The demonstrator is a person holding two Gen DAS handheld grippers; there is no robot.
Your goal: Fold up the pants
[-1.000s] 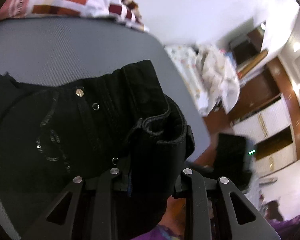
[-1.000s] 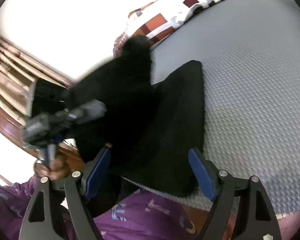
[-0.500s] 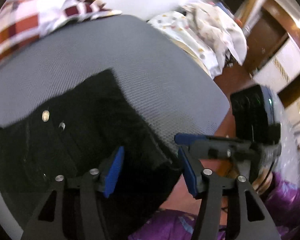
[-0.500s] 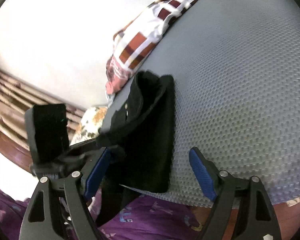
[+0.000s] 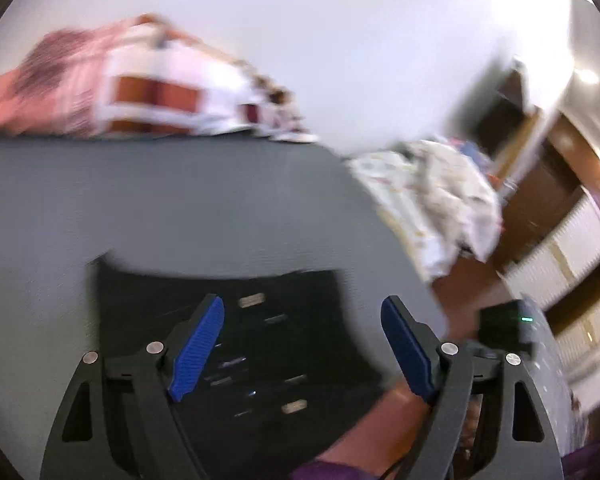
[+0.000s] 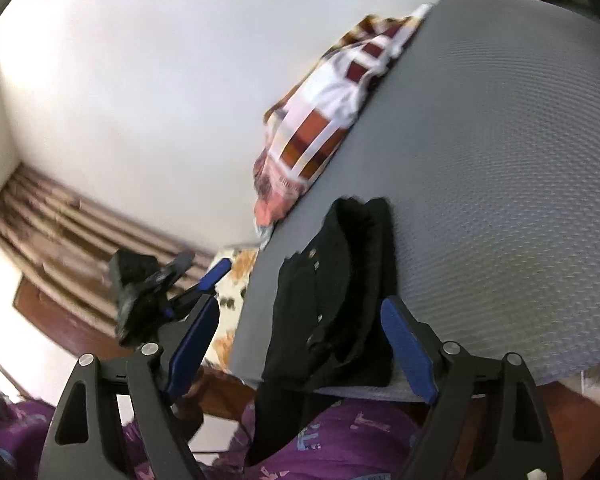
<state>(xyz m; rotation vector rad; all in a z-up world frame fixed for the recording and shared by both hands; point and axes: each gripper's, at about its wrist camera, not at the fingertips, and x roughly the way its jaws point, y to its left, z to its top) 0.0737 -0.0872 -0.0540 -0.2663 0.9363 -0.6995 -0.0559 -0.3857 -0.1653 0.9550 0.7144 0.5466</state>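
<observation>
On the grey mat (image 6: 500, 160), black pants (image 6: 340, 300) folded and dropped, both grippers (image 5: 302, 344) (image 6: 300, 344) spread empty, probably just needs smoothing next.

The pants (image 6: 336, 304) lie on the mat (image 6: 500, 200) at its near edge, partly hanging over it; the checked blanket (image 6: 324, 120) lies along its far edge.

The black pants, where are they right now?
The black pants lie bunched on the near edge of the grey textured mat, partly hanging over it, in front of both open grippers and well short of the red checked blanket.
</observation>
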